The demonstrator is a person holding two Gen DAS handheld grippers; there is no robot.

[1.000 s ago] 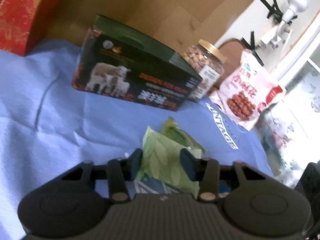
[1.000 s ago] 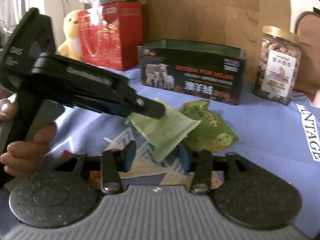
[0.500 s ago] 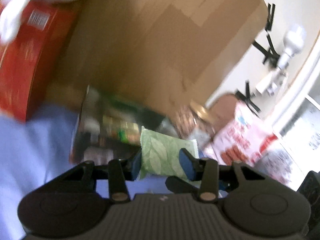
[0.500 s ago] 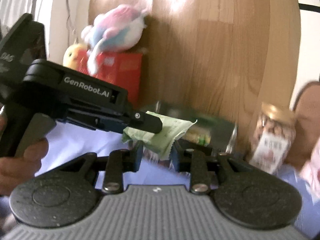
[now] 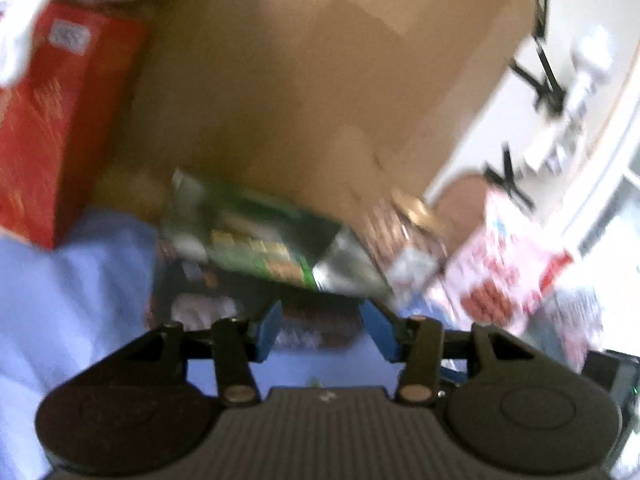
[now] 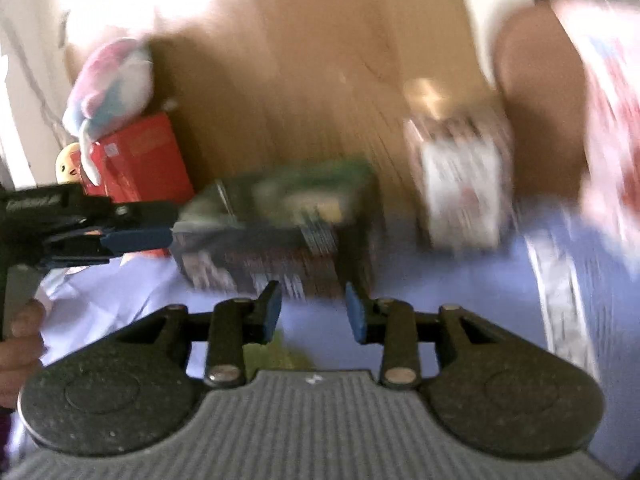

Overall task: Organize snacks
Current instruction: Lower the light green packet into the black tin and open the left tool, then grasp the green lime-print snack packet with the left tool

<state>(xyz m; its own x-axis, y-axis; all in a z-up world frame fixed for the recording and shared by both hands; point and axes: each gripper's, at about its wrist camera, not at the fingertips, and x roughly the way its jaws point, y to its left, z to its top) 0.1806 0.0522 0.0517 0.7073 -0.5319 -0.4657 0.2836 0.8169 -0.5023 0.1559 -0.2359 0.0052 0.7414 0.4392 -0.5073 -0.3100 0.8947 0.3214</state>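
Both grippers hang above the blue cloth [image 5: 72, 280] with nothing between their pads: the left gripper [image 5: 326, 330] has its blue-tipped fingers spread and has just been opening, while the right gripper [image 6: 312, 312] stands with a narrower gap, also empty. From the right wrist view the left gripper's fingers reach in from the left edge, a hand [image 6: 18, 344] on its handle, their tips close beside the near-left corner of the dark open box [image 6: 280, 240]. Everything past the fingers is smeared by motion. That box stands on the cloth in front of a wooden board [image 5: 320, 80]; green and yellowish packets [image 5: 260, 248] show inside it, though which packet is which cannot be told. Left of it stands a red box [image 6: 140, 160] with a pastel plush toy [image 6: 112, 84] on top and a yellow toy [image 6: 68, 164] beside it. Right of the dark box is a nut jar [image 6: 464, 184] with a gold lid, then a pink-and-red snack bag [image 5: 512, 264]. A strip of cloth with white lettering [image 6: 560, 288] crosses the right side. A second ago the left gripper held a pale green leaf-print packet low over the cloth; half a second ago it held that packet up in front of the box; now the packet is gone from its fingers. The right wrist view has tilted since then.
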